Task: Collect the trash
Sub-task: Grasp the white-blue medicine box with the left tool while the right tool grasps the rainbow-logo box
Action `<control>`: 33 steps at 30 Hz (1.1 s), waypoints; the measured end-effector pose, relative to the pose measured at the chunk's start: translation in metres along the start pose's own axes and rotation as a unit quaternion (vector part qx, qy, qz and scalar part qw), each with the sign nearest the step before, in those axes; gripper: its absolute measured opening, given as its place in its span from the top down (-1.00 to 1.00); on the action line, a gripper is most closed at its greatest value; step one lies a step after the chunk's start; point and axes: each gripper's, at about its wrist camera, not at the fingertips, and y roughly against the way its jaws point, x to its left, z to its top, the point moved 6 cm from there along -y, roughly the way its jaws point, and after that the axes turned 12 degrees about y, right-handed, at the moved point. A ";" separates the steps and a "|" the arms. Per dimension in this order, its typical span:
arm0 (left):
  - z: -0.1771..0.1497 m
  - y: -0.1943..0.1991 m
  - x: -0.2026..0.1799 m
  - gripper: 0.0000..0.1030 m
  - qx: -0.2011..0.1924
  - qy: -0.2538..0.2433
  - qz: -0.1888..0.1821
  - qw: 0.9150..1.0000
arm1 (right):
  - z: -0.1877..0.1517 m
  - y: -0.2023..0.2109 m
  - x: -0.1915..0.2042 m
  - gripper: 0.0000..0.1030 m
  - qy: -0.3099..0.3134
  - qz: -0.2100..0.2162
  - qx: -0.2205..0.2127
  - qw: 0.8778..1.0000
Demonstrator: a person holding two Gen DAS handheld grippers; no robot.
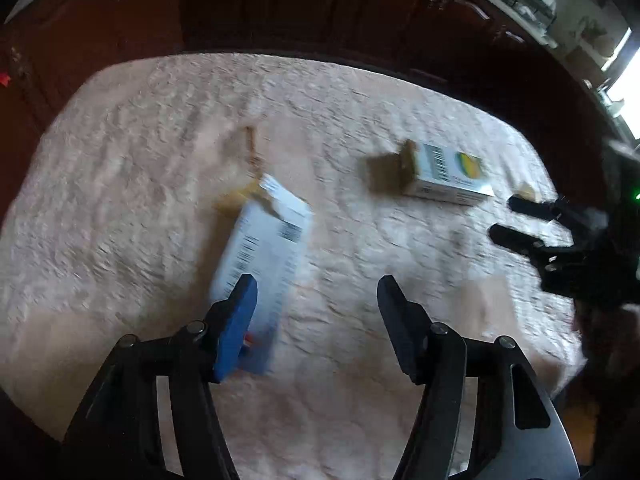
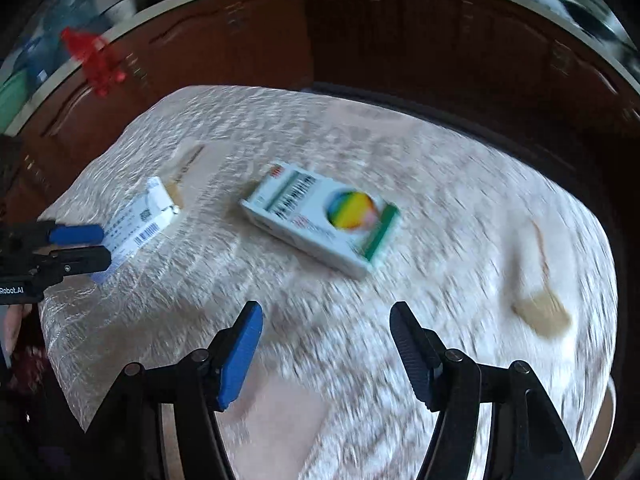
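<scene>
Two boxes lie well apart on the bench (image 1: 120, 140). In the left wrist view, the long box (image 1: 264, 256) lies left of centre, its near end beside the left gripper (image 1: 316, 300). The short box (image 1: 448, 176) lies further back and to the right. The right gripper (image 1: 508, 220) enters from the right edge. Cabinets (image 1: 280, 4) stand behind the bench.
</scene>
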 end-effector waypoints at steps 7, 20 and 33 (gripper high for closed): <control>0.010 -0.029 0.020 -0.20 0.030 0.002 0.042 0.999 | 0.040 -0.029 -0.007 -0.33 0.094 0.015 0.011 0.995; 0.021 -0.064 0.012 -0.20 0.059 -0.019 0.063 0.996 | 0.068 -0.068 -0.028 -0.48 0.130 0.049 0.043 0.989; 0.012 -0.059 0.010 -0.20 0.061 -0.010 0.065 0.996 | 0.053 -0.067 -0.020 -0.44 0.066 0.012 0.045 0.997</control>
